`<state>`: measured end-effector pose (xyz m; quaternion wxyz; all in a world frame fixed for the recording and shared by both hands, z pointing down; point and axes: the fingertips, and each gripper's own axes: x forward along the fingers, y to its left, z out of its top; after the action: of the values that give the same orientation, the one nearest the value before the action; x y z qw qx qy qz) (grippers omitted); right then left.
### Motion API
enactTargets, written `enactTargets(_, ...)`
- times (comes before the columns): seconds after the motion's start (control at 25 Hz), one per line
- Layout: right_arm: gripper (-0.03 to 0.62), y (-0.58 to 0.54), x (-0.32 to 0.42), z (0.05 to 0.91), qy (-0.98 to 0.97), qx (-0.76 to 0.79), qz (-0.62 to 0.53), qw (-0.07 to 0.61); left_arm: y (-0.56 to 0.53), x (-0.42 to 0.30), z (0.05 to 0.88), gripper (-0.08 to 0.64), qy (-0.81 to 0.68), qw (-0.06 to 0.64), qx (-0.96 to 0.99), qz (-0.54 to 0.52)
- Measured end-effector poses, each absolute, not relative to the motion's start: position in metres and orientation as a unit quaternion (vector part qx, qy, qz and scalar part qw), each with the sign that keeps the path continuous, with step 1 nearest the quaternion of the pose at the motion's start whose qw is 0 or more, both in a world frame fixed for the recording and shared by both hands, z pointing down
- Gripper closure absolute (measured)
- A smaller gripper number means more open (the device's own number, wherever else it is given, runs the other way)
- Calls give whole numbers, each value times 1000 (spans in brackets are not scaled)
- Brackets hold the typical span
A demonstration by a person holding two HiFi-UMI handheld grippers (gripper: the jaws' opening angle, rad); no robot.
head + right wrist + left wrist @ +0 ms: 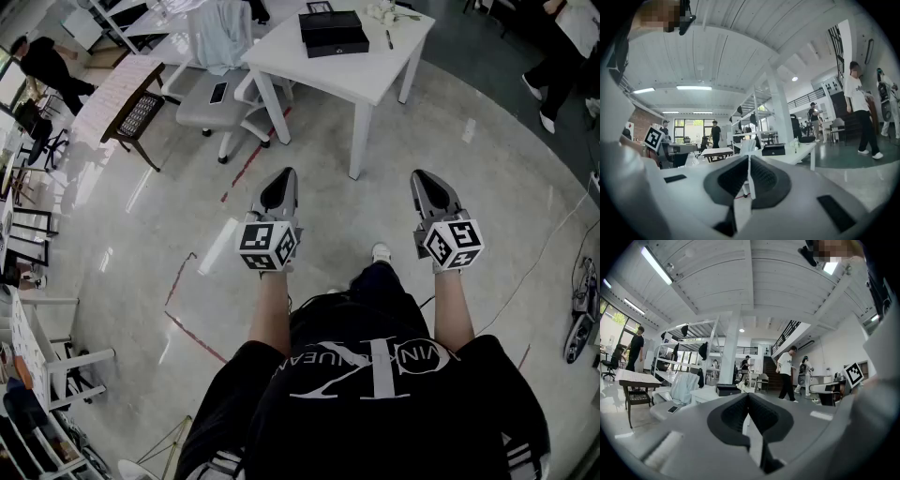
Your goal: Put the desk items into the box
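Black flat box [333, 33] on white square counter [375, 75], well ahead — step closer first; left gripper [281, 180], right gripper [428, 180] both pressed together, empty.

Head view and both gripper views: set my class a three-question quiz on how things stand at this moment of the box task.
1. True or false: the left gripper holds a desk item between its jaws.
2. Choose one: the black box lies on A) the floor, B) the white table, C) a chair seat.
3. Fill in the gap: the jaws of the right gripper are ____ (open or shut).

Key
1. False: its jaws are together with nothing between them.
2. B: it lies on the table, well ahead of both grippers.
3. Shut, on nothing.
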<state>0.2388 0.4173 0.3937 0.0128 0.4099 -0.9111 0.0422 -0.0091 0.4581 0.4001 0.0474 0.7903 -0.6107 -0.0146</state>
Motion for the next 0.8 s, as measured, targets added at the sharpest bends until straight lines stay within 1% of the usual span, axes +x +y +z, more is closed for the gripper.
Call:
enactTargets(0.44, 568, 412, 224, 393, -911, 410, 35, 17, 452, -22, 400, 551, -604, 43, 796, -7)
enactTargets(0.8, 566, 380, 215, 396, -904, 426, 30, 27, 421, -43, 415, 551, -604, 67, 794, -9)
